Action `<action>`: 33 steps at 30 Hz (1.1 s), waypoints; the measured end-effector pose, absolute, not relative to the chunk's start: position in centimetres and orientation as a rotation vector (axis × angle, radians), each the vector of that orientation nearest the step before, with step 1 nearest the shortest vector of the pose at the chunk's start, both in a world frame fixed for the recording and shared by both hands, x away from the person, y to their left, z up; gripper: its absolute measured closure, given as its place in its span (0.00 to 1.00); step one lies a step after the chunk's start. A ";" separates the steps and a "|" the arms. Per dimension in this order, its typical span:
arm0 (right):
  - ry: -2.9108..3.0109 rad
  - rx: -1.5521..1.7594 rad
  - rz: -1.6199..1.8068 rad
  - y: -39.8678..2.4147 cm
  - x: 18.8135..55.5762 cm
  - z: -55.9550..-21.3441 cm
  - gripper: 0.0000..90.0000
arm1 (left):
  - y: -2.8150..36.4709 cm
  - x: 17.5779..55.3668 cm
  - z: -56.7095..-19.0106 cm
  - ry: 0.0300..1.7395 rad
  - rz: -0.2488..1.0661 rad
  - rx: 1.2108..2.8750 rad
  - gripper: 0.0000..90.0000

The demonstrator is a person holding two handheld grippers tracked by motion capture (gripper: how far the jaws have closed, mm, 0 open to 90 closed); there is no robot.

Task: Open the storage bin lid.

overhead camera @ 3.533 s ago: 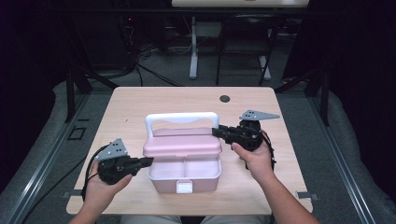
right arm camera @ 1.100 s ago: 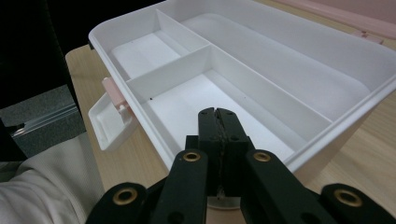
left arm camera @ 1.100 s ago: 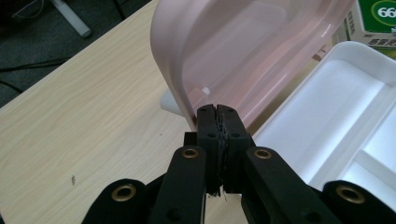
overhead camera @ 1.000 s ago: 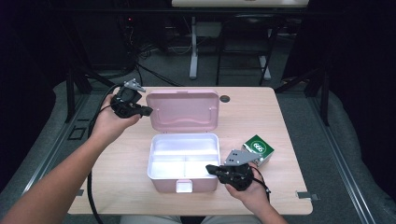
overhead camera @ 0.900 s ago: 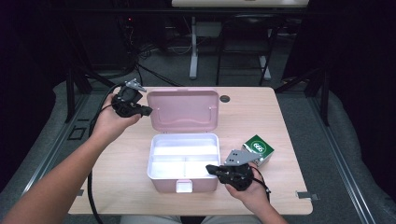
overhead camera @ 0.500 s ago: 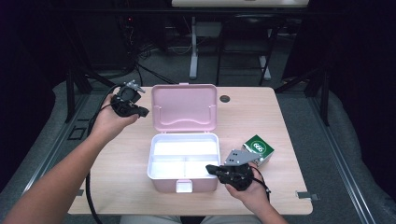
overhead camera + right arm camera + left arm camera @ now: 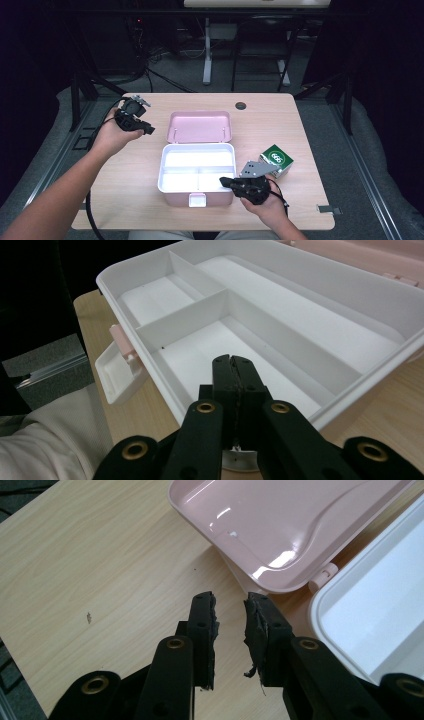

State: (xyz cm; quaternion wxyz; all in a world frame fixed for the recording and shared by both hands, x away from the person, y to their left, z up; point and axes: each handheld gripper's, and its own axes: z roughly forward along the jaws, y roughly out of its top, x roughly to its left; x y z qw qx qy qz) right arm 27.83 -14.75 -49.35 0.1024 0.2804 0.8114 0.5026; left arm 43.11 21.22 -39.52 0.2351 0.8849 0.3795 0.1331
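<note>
Nearest, the right gripper (image 7: pixel 226 181) sits with jaws pressed together over the near right compartment of the open pink box (image 7: pixel 196 170) mid-worktop (image 7: pixel 310 130). A green carton (image 7: pixel 276 159) lies just right. Farther left, the left gripper (image 7: pixel 149 131) has jaws apart, empty, beside the raised lid (image 7: pixel 200 126).

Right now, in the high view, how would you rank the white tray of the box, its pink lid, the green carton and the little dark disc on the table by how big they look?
1. White tray: largest.
2. Pink lid: somewhat smaller; it lies farther from the camera, so this ranking is unsure.
3. Green carton: far smaller, partly hidden by the right gripper.
4. Dark disc: smallest.
</note>
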 end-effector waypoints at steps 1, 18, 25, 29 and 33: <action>2.395 0.828 1.484 -14.7 27.8 -49.3 1.00 | 21.2 43.1 -39.5 1.041 0.365 2.428 0.81; 2.218 0.900 1.541 -16.8 27.6 -47.4 0.77 | 20.7 41.7 -39.1 0.857 0.315 2.577 0.75; 2.215 1.039 1.526 -18.3 28.6 -48.1 0.64 | 18.8 40.4 -39.5 0.632 0.278 2.728 0.70; 2.263 1.078 1.512 -18.2 29.0 -48.7 0.63 | 17.9 39.9 -39.6 0.552 0.268 2.761 0.69; 2.285 1.100 1.536 -17.8 29.2 -49.1 0.63 | 16.9 39.3 -39.6 0.465 0.277 2.801 0.69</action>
